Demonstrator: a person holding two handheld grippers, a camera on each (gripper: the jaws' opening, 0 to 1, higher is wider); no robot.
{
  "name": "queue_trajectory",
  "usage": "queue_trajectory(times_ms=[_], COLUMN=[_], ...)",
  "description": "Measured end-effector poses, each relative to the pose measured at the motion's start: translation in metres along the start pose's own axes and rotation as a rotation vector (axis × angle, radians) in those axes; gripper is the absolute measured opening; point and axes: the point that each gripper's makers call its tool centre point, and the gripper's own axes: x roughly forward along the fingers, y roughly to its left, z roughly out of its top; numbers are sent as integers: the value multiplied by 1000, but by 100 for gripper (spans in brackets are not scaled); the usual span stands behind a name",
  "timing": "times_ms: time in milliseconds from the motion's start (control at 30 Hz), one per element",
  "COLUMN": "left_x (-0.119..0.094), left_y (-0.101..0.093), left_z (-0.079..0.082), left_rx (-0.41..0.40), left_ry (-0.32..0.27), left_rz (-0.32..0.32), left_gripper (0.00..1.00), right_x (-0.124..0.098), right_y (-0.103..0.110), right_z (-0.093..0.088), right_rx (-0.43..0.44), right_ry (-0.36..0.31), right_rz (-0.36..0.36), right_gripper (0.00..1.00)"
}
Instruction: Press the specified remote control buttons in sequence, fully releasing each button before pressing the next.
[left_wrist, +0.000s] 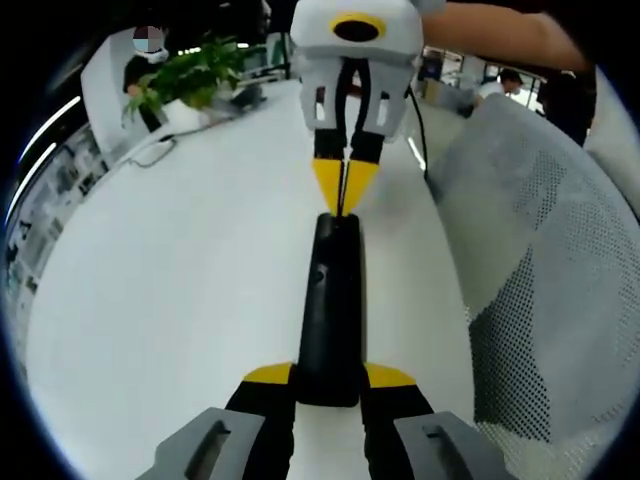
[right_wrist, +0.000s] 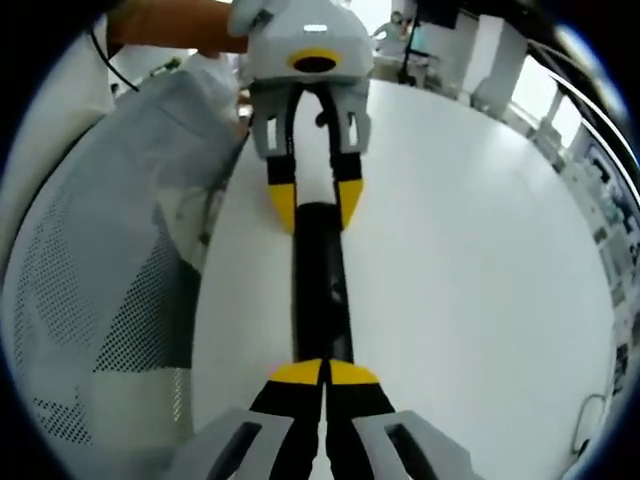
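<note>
A long black remote (left_wrist: 330, 300) lies lengthwise on the white table (left_wrist: 180, 290). My left gripper (left_wrist: 328, 378) is shut on its near end, one yellow-tipped jaw against each side. My right gripper (left_wrist: 345, 190) comes in from the far side, shut, with its joined yellow tips resting on the remote's far end. In the right gripper view, my right gripper (right_wrist: 325, 373) has its tips together on the near end of the remote (right_wrist: 320, 290). There the left gripper (right_wrist: 316, 207) clasps the far end. The buttons under the tips are hidden.
A grey mesh chair back (left_wrist: 545, 280) stands close against the table edge beside the remote. A potted plant (left_wrist: 190, 80) and a cable (left_wrist: 150, 155) sit at the table's far side. People and desks show in the background.
</note>
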Motion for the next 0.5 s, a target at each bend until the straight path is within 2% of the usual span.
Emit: queue_trajectory(times_ms=[500], left_x=[1], left_y=[2], left_z=[0], left_rx=[-3], left_ry=[-5], left_rz=[2], left_gripper=[24], right_x=[2], right_y=[-1], right_z=[-2], right_rx=[-35], right_ry=[89], right_rz=[44], right_gripper=[0])
